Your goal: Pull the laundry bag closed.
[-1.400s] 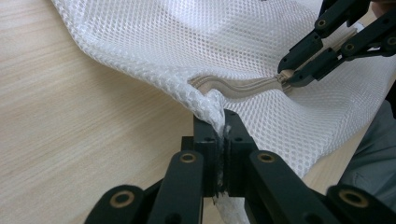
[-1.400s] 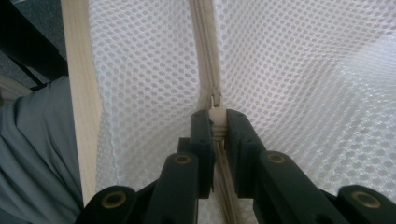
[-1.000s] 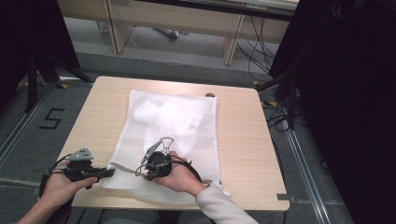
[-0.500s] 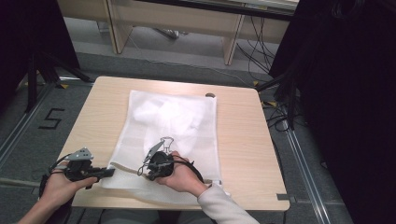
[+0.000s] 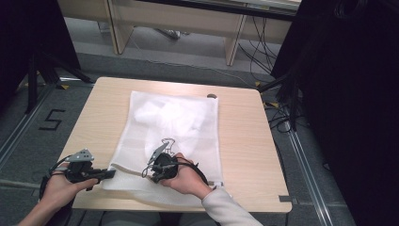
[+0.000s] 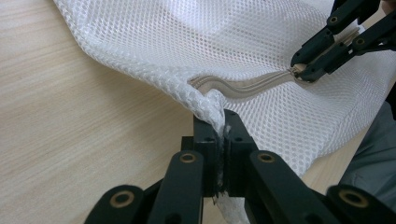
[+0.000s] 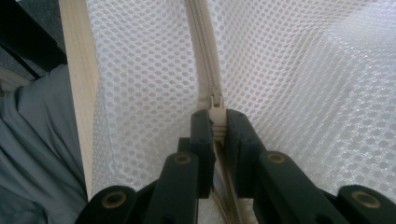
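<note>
White mesh laundry bag (image 5: 174, 136) lies flat mid-desk (image 5: 244, 141), zipper (image 7: 205, 51) along its near edge. Left claw (image 6: 222, 133) is clamped on the bag's near-left corner, mesh bunched between the jaws. Right claw (image 7: 215, 122) is pinched on the zipper pull (image 7: 216, 112), partway along the track. Contents look like white cloth, hard to tell through the mesh.
</note>
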`<state>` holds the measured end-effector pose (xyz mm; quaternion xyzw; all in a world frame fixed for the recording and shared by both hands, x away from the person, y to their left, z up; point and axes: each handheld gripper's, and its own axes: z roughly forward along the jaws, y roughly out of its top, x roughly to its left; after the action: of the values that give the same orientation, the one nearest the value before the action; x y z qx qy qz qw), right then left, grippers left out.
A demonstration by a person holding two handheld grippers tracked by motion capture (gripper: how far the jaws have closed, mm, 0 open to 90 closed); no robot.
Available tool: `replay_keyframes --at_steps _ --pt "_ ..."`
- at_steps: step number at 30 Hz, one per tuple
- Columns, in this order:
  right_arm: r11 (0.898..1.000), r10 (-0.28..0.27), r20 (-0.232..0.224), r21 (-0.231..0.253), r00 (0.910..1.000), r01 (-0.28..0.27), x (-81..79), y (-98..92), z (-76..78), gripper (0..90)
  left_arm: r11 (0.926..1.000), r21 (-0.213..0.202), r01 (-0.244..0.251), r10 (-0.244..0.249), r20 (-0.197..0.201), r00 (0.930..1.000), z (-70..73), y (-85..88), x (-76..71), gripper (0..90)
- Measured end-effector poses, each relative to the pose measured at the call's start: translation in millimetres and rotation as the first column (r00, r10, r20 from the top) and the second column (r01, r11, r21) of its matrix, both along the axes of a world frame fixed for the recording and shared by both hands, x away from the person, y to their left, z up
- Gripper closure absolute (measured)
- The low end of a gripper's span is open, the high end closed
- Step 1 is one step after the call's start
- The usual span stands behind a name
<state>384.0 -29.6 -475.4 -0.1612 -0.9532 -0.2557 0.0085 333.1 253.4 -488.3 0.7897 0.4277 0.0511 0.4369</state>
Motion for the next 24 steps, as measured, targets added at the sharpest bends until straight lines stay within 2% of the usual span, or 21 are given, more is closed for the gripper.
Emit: replay_keyframes --at_steps 6,7,12,13,18,24 --pt "1.0 0.015 0.009 -0.005 0.9998 -0.015 0.2 -0.7 1.4 82.7 1.0 -0.005 0.003 -0.003 -0.004 1.0 -0.1 0.3 0.2 85.9" --pt "1.0 0.001 0.003 -0.016 1.0 -0.001 -0.4 -1.1 1.2 82.7 1.0 -0.006 0.001 -0.001 -0.004 1.0 -0.2 0.3 0.3 85.9" --pt "1.0 0.009 0.007 -0.017 0.9999 -0.009 0.3 -2.8 1.5 82.7 1.0 -0.004 -0.002 0.002 -0.004 1.0 -0.2 0.4 0.3 85.9" --pt "1.0 -0.005 0.003 -0.013 1.0 0.005 -0.5 -3.1 1.4 82.7 1.0 -0.004 -0.001 0.001 -0.004 1.0 -0.2 0.3 0.3 85.9" --pt "0.999 0.022 0.01 -0.03 0.9997 -0.022 0.0 -4.9 1.7 82.7 1.0 -0.003 -0.002 0.002 -0.005 1.0 -0.2 0.5 0.4 85.8" --pt "1.0 -0.004 0.0 -0.026 1.0 0.004 -0.9 -5.9 2.8 82.7 1.0 -0.002 -0.007 0.007 -0.002 1.0 -0.5 0.5 0.5 85.8"
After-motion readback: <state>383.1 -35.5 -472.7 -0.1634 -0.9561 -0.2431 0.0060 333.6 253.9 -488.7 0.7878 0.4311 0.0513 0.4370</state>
